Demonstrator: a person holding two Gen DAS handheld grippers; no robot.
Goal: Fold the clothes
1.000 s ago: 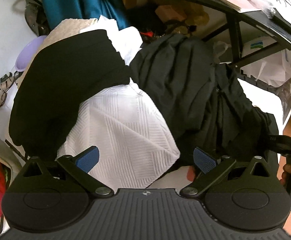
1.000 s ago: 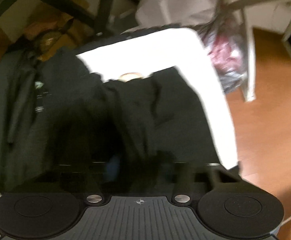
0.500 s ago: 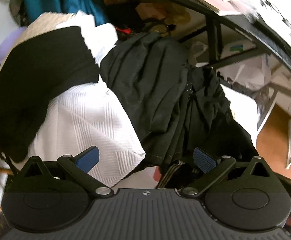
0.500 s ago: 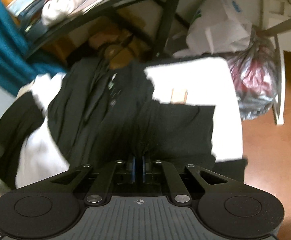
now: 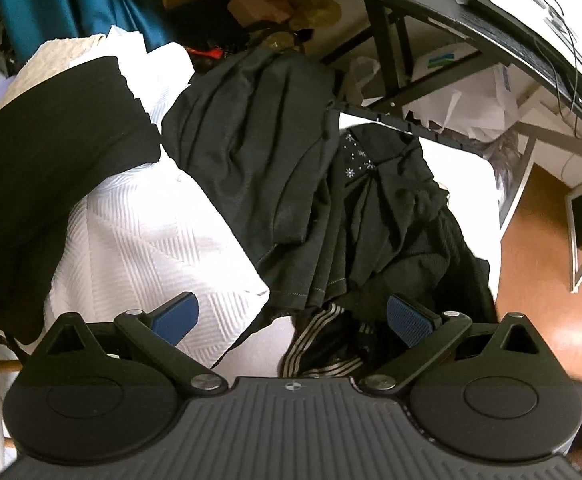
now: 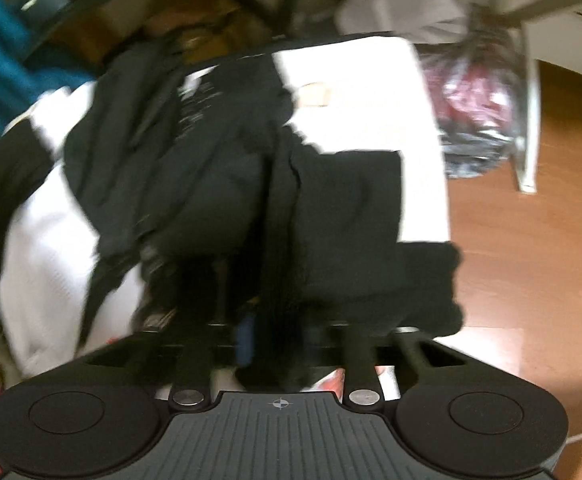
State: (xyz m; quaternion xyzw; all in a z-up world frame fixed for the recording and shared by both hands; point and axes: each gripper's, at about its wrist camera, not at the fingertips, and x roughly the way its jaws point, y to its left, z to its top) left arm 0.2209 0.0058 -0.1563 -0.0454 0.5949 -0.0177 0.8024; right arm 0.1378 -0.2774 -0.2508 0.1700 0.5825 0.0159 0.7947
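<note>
A heap of dark clothes [image 5: 275, 168] lies on a white table [image 5: 467, 200]. A black garment with small white flowers [image 5: 387, 184] lies on its right side, and a striped piece [image 5: 323, 336] shows at the near edge. My left gripper [image 5: 291, 316] is open and empty, hovering just before the heap. My right gripper [image 6: 275, 336] is shut on a black garment [image 6: 343, 216], which drapes over its fingers and hides them. The right wrist view is blurred.
A white textured cloth [image 5: 151, 248] and a folded black garment [image 5: 51, 152] lie at the left. A black desk frame [image 5: 387, 44] stands behind the table. A bag of clothes [image 6: 479, 120] and a wooden floor [image 6: 531, 260] are at the right.
My right gripper has closed on the black garment and pulled it toward the near right. My left gripper has shifted right along the heap and stayed open.
</note>
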